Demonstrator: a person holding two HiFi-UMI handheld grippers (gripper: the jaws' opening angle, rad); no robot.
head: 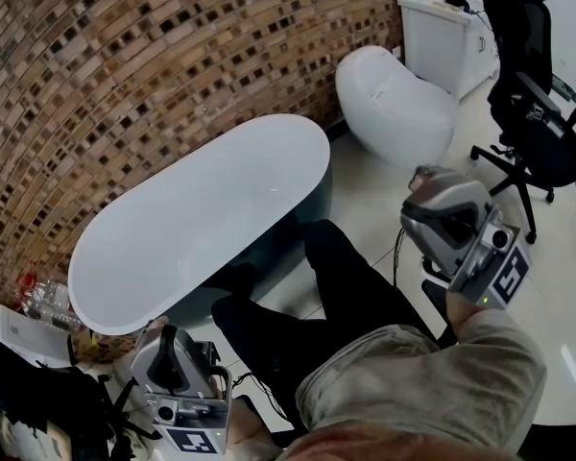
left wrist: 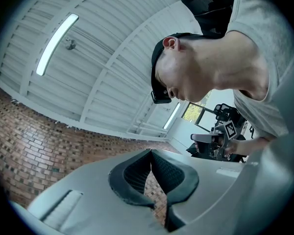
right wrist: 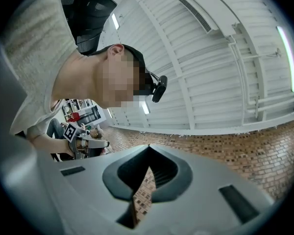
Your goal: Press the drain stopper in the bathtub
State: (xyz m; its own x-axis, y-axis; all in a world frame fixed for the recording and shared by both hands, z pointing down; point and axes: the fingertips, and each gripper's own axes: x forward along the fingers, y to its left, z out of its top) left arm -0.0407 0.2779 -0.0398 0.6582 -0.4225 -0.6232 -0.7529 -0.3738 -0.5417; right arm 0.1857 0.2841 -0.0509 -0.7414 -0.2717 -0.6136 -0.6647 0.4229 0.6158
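Observation:
The white oval bathtub (head: 115, 301) stands along the brick wall in the head view; no drain stopper shows in its pale interior. My left gripper (head: 173, 346) is low at the left, near the tub's near end, and it points upward. My right gripper (head: 430, 196) is held up at the right, well away from the tub. In the left gripper view the left gripper (left wrist: 150, 152) has its dark pads meeting at the tips, with nothing held. The right gripper (right wrist: 148, 148) looks the same in its own view, shut and empty, facing the ceiling and the brick wall.
A white rounded seat (head: 394, 89) and a white cabinet (head: 442, 27) stand beyond the tub. A black office chair (head: 528, 113) is at the right. Clutter (head: 29, 325) lies by the tub's left end. The person's black trouser legs (head: 336, 296) stretch beside the tub.

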